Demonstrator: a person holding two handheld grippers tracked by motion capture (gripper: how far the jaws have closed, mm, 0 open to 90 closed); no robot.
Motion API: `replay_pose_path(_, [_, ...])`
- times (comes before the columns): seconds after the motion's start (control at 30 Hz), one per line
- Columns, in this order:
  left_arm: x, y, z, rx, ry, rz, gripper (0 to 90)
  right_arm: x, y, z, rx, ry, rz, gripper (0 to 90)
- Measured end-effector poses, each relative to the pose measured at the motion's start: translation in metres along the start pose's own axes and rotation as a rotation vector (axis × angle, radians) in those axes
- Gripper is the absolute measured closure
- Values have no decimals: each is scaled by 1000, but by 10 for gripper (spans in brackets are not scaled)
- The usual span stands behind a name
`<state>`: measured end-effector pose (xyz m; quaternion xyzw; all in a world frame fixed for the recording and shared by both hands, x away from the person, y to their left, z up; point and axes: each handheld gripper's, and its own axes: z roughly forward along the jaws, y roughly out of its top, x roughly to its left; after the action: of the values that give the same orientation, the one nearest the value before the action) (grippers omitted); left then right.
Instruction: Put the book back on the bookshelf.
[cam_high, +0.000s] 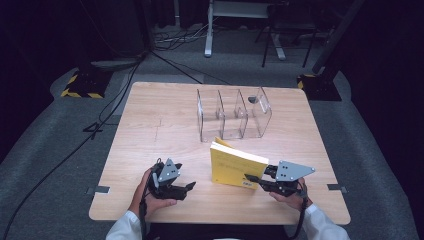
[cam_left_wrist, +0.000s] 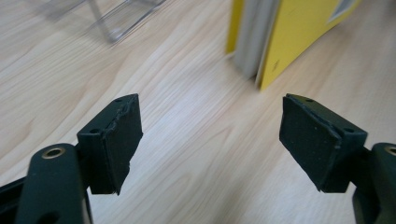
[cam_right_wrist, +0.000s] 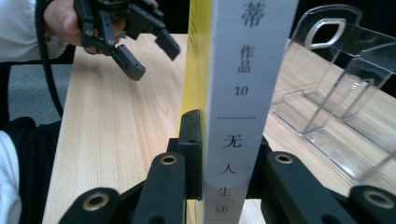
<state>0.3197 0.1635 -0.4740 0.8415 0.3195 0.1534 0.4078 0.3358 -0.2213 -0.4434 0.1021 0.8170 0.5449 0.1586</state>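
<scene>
Tongs on the left (cam_high: 190, 186) sit wide open over the near-left of the wooden bench (cam_high: 150, 130), gripping nothing, the two pads (cam_left_wrist: 116, 140) spread well apart above bare wood and aimed toward the book. Moving right, the yellow paperback (cam_high: 234, 167) stands upright on its lower edge at the near middle of the bench, just in front of the clear acrylic three-slot file holder (cam_high: 232, 115). Further right, the right tongs (cam_high: 251, 178) are clamped on the book at its spine (cam_right_wrist: 243, 93), jaws pressed flat against either cover. The job looks like getting the book into one of those slots. To do it well, I'd say: keep the spine vertical, lift clear of the holder's front lip before going forward, line the book with a slot's walls, and let the free tongs steady the far cover if it sways.
</scene>
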Motion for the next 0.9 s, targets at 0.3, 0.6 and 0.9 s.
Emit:
replay_pose_path(0.3, [10,-21,-7,57,67,-72,172,-1,0,-6,3,-56,13,763])
replay_pose_path(0.6, [20,-30,-6,67,83,-97,165,-9,0,-15,-5,-107,29,763])
replay_pose_path(0.9, [25,-34,-1,67,113,-147,165,-17,3,-31,-28,-175,46,763])
